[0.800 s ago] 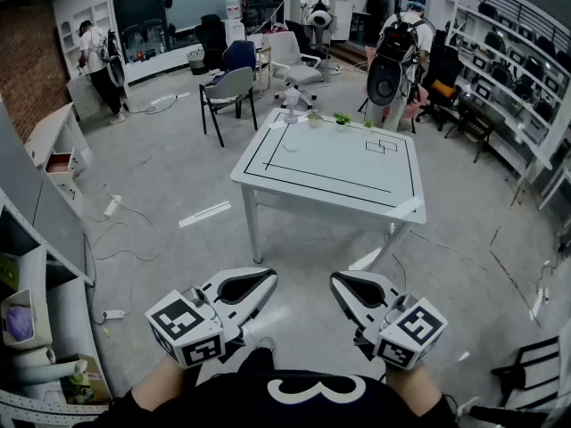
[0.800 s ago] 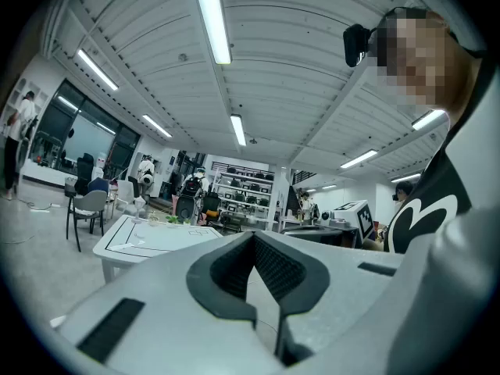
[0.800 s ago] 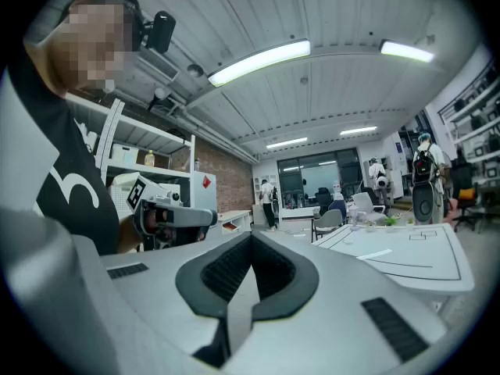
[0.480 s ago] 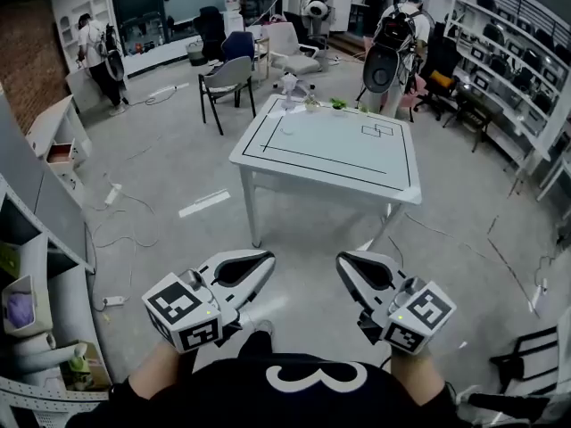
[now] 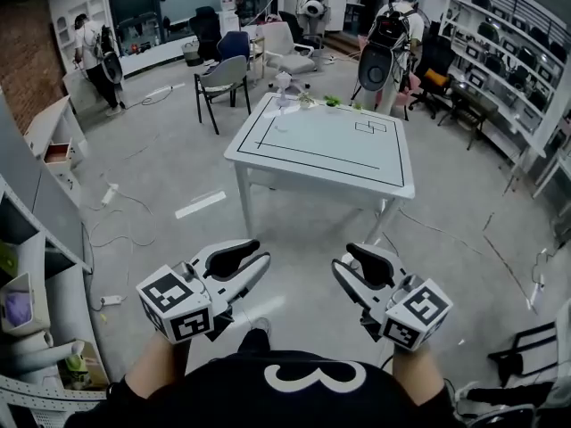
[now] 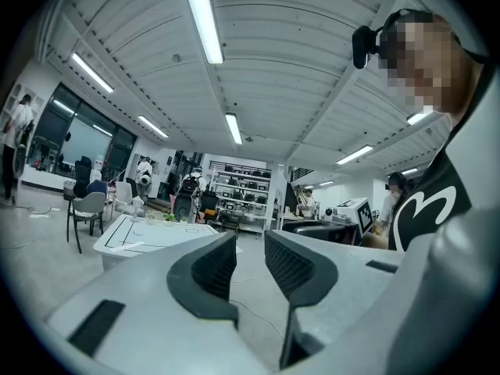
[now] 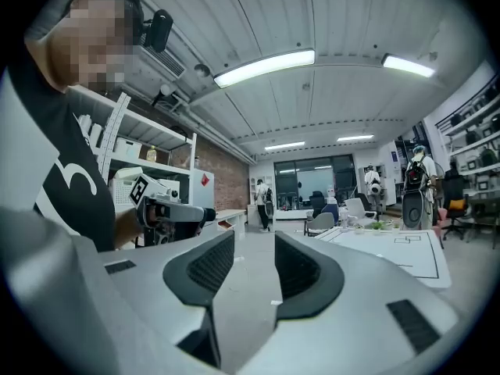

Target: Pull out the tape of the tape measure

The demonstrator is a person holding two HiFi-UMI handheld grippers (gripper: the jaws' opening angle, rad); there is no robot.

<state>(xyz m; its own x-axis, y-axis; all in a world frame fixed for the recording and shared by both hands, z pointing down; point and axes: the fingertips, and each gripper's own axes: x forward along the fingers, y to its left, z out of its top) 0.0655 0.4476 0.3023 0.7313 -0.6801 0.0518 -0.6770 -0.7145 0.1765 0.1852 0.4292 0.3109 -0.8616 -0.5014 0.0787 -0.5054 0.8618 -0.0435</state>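
I cannot make out a tape measure in any view. A white table (image 5: 330, 150) with black line markings stands a few steps ahead, with small items, among them a white object (image 5: 284, 80) and a green plant (image 5: 332, 101), along its far edge. My left gripper (image 5: 252, 255) (image 6: 250, 244) and right gripper (image 5: 346, 262) (image 7: 254, 248) are held low in front of my body, well short of the table. Both are open, with a gap between the dark pads and nothing in it.
A grey chair (image 5: 223, 74) and office chairs stand beyond the table. Several people (image 5: 89, 47) with backpacks move at the back. Shelves (image 5: 36, 239) line the left side and racks the right. Cables and a power strip (image 5: 111, 300) lie on the floor at left.
The head view has shifted so the table sits a little higher and further left. Both grippers stay low before my body and have rolled slightly.
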